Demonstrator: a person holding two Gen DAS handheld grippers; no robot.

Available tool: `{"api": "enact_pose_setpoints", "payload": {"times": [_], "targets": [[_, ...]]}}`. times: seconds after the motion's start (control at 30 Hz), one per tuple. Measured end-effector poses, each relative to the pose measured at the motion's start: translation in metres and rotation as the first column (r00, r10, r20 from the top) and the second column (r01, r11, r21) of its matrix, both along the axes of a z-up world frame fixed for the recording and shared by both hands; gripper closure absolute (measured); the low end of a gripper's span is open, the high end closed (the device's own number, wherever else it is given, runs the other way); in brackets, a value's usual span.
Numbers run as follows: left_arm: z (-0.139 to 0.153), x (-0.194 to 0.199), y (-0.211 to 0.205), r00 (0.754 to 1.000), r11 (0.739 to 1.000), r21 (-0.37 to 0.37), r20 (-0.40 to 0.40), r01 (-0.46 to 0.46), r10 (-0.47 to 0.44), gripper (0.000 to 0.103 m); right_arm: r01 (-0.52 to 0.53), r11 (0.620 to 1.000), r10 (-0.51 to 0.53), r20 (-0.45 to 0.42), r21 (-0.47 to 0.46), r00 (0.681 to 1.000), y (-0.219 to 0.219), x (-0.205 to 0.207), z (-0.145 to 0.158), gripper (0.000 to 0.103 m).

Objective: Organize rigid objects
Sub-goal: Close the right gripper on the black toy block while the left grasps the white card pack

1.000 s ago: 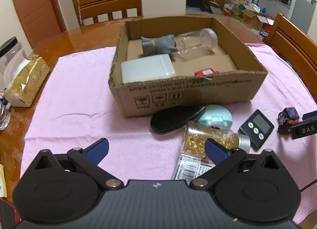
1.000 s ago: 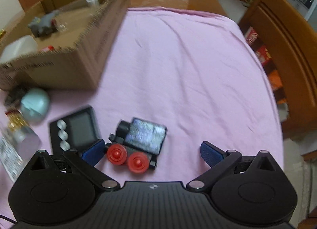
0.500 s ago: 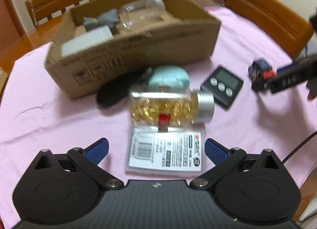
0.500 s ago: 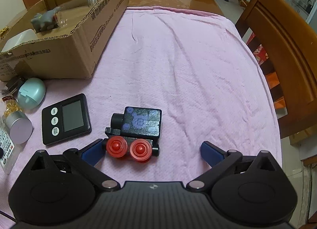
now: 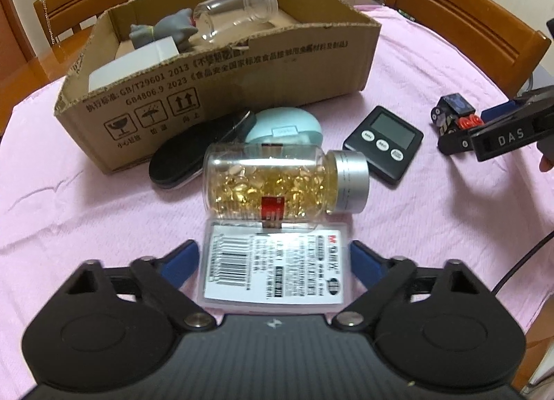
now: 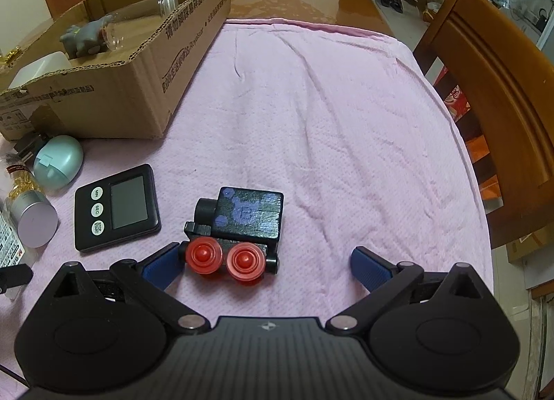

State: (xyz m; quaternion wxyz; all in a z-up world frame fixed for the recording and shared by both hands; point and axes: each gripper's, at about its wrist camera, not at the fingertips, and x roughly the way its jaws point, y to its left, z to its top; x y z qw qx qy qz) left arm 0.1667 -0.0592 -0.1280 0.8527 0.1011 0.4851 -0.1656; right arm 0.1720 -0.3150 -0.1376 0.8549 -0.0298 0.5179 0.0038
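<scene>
Pink cloth covered the table. The toy train lay lower centre between the right gripper's open jaws; the left gripper, also open, straddled a card pack. The cardboard box, upper left, held several items; six remained outside.

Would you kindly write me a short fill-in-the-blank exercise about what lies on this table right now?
1. The capsule bottle lies on its ____.
2. The toy train has two ____ wheels facing the right gripper.
3. The clear jar lies inside the ____.
4. The left gripper straddles a flat ____.

Missing words: side; red; box; packet
</scene>
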Motion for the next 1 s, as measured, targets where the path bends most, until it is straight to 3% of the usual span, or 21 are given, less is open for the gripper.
{"api": "enact_pose_setpoints", "payload": {"times": [0.13, 0.3, 0.5, 0.8, 0.9, 1.0], "targets": [[0.001, 0.000, 0.009, 0.995, 0.995, 0.009, -0.018, -0.095, 0.095, 0.014, -0.007, 1.000, 0.007, -0.001, 0.000, 1.000, 0.000, 0.000, 0.000, 0.000], [0.002, -0.007, 0.031, 0.968, 0.968, 0.016, -0.032, -0.249, 0.250, 0.014, -0.010, 1.000, 0.010, 0.008, 0.000, 1.000, 0.000, -0.001, 0.000, 0.000], [0.000, -0.010, 0.036, 0.956, 0.957, 0.028, -0.049, -0.290, 0.291, 0.008, -0.012, 1.000, 0.012, -0.014, 0.004, 1.000, 0.007, 0.000, 0.001, 0.000], [-0.004, -0.011, 0.037, 0.955, 0.957, 0.024, -0.056, -0.289, 0.290, 0.001, -0.241, 0.970, 0.241, 0.009, 0.025, 0.971, 0.036, 0.002, 0.003, 0.000], [-0.004, -0.011, 0.037, 0.956, 0.958, 0.024, -0.055, -0.287, 0.288, 0.001, -0.309, 0.951, 0.309, 0.018, -0.009, 0.951, 0.045, 0.001, 0.005, 0.010], [-0.003, -0.011, 0.036, 0.958, 0.960, 0.025, -0.057, -0.280, 0.281, 0.001, -0.296, 0.955, 0.296, 0.020, 0.007, 0.955, 0.043, 0.006, 0.006, 0.018]]}}
